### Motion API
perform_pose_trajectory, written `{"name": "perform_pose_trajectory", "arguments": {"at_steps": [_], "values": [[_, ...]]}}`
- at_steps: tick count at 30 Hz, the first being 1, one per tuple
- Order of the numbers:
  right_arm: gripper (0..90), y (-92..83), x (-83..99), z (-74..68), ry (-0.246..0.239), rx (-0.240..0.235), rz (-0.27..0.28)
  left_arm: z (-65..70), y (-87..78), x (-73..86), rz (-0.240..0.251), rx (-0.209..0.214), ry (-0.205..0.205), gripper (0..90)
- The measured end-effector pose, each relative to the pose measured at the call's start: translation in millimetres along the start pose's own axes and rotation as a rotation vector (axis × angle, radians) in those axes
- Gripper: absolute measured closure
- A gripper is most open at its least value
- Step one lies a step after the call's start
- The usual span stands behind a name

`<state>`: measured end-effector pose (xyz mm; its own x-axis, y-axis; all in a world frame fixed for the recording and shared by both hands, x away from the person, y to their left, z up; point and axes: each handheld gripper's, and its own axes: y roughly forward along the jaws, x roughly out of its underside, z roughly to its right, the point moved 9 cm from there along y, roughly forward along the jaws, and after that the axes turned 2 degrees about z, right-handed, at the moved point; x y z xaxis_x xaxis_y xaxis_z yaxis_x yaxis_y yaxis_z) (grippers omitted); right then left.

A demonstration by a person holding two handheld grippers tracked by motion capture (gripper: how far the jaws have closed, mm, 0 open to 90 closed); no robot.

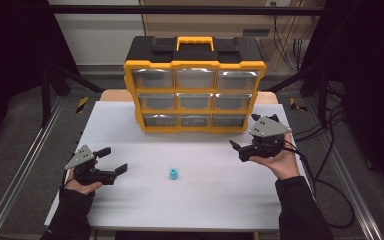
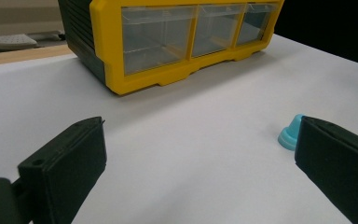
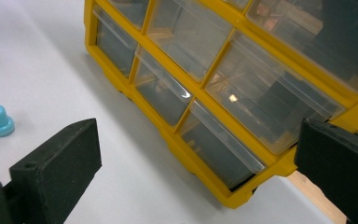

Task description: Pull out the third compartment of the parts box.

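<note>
White table (image 1: 130, 200) — blue plug (image 1: 173, 174) between left gripper (image 1: 114, 160) and right gripper (image 1: 241, 150), both spread wide, holding nothing.

Each hand holds a black tool. The left tool (image 1: 111, 160) and the right tool (image 1: 237, 150) each carry a grey 3-cornered plate on top, dotted with small dark screws. Each has 2 thick, blocky black jaws with matte faces; a small round hole shows in one jaw's side. Thin black cables trail from them. The person wears dark long sleeves (image 1: 300, 202).
</note>
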<state>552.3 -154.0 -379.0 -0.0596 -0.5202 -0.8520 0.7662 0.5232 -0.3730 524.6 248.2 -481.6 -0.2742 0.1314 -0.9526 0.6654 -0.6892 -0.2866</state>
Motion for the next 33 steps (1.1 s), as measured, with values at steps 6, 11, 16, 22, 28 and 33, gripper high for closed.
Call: {"name": "perform_pose_trajectory", "arguments": {"at_steps": [6, 11, 16, 22, 28, 33], "values": [[0.9, 1.4, -2.8, 1.5, -0.025, 0.009, -0.013, 0.0, 0.1, 0.1, -0.001, 0.001, 0.001, 1.6], [1.1, 3.8, -4.5, 1.5, -0.046, 0.009, -0.027, 0.1, -0.3, -0.4, 0.003, 0.001, 0.001, 1.5], [1.0, 5.6, -6.0, 0.4, -0.077, 0.011, -0.047, 0.0, -0.4, -0.5, 0.003, 0.0, 0.001, 1.5], [1.1, 7.7, -10.6, 0.1, -0.112, 0.015, -0.067, -0.1, -0.4, -0.6, 0.003, -0.001, 0.001, 1.6], [1.1, 10.3, -14.9, -1.3, -0.169, 0.023, -0.096, -0.2, -0.5, -0.7, 0.002, -0.002, 0.002, 1.5], [1.1, 11.6, -22.0, 1.0, -0.213, 0.036, -0.115, -0.3, -0.2, -0.3, 0.0, -0.003, 0.001, 1.6]]}}
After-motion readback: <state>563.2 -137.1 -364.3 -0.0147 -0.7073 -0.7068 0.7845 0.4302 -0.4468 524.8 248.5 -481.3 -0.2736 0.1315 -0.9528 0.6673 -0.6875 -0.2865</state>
